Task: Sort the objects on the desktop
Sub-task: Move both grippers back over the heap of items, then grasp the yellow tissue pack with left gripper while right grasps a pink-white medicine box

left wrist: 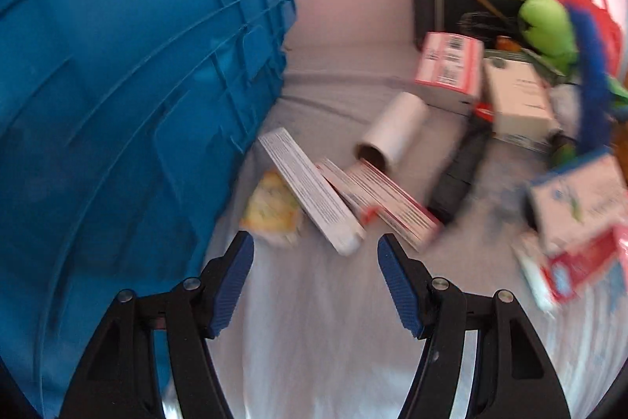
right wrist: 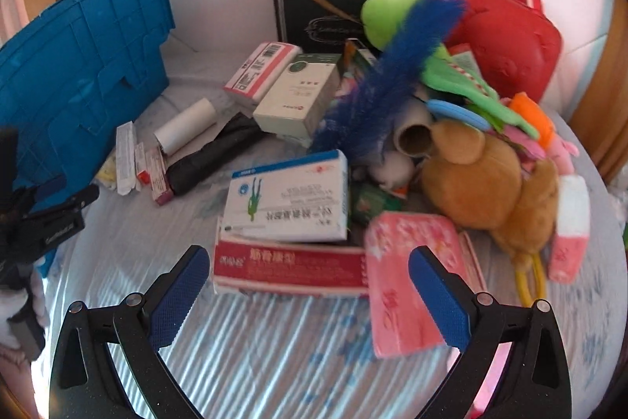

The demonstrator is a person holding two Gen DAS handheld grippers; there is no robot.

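A long white printed carton point(left wrist: 310, 189) lies on the pale striped cloth point(left wrist: 314, 321) beside the ribbed blue plastic crate point(left wrist: 129, 112), its near end just ahead of the left gripper point(left wrist: 316, 250), whose jaws gape wide and empty. Its long axis runs away leftward towards the crate. The right gripper point(right wrist: 310, 262), likewise wide and empty, faces a red-and-white flat box point(right wrist: 290, 268) instead, so the left seems nearer.

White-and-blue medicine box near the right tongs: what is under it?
The white-and-blue medicine box lies on a flat red-and-white box, whose front edge sticks out. What lies beneath that, apart from the striped cloth, is covered.
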